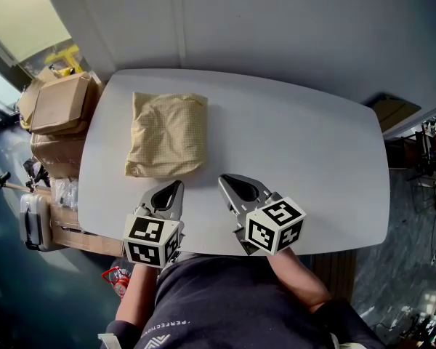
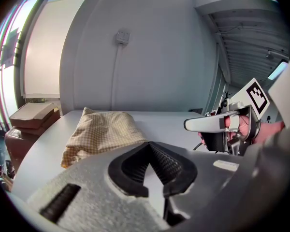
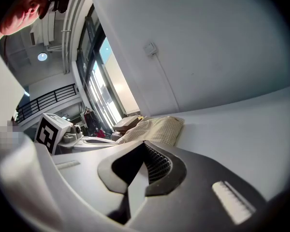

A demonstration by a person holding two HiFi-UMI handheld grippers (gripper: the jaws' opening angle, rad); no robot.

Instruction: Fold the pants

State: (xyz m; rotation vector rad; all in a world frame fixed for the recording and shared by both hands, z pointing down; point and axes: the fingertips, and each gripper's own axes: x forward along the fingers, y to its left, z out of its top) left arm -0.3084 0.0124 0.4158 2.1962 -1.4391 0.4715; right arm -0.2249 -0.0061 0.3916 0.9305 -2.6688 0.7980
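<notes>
The pants (image 1: 167, 134) are yellow checked cloth, folded into a compact rectangle on the left half of the white table (image 1: 305, 144). They show ahead and left in the left gripper view (image 2: 100, 132) and at mid-left in the right gripper view (image 3: 154, 129). My left gripper (image 1: 178, 185) hovers just below the bundle's near edge, jaws shut, nothing in them. My right gripper (image 1: 224, 179) sits beside it to the right, also shut and holding nothing. Neither touches the cloth.
Cardboard boxes (image 1: 58, 107) and a suitcase (image 1: 36, 220) stand off the table's left side. A wall (image 1: 276, 20) runs behind the table. Clutter lies on the floor at the right (image 1: 429, 151). The person's torso (image 1: 232, 304) is at the near edge.
</notes>
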